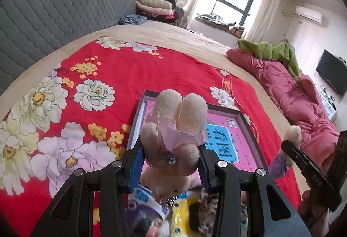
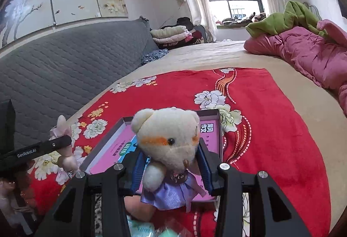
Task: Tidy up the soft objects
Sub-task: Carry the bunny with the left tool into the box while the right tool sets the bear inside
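Over the tray: we carried both plush toys above the red floral blanket on the bed.
Left tool: clamped on the pink-skirted plush, head down, legs up.
Right tool: clamped narrow on the purple-skirted bear at neck and torso, upright.
Handling: we judged both light, soft, compressible, not fragile.
Grip point: we preferred the torso; limbs and skirts would flop or slip.
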`<act>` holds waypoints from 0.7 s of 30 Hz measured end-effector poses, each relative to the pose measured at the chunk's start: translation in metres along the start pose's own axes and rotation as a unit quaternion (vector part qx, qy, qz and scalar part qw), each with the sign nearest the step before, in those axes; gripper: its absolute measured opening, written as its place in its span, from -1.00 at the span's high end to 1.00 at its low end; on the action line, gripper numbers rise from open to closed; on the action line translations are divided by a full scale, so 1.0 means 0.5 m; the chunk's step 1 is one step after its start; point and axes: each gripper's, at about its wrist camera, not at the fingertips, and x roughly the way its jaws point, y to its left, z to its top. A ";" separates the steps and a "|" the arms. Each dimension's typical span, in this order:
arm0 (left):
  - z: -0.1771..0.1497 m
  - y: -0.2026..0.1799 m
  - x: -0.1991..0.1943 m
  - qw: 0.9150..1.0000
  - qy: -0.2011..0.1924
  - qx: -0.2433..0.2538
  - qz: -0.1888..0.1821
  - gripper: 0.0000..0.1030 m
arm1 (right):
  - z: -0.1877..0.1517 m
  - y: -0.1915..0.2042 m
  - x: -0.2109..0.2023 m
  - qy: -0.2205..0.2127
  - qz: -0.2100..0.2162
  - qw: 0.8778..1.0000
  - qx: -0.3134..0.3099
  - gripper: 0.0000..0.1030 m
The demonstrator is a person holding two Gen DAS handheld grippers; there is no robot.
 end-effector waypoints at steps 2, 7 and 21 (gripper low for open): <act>0.008 0.008 0.024 1.000 0.003 -0.003 0.004 0.13 | -0.001 -0.003 0.016 0.007 -0.003 1.000 0.002 0.14; 0.015 0.019 0.071 1.000 0.016 -0.008 0.002 0.13 | -0.004 -0.014 0.055 0.029 -0.021 0.999 0.000 0.14; 0.012 -0.008 0.153 0.998 0.048 0.033 -0.004 0.13 | -0.024 0.005 0.103 0.050 -0.053 0.996 -0.056 0.14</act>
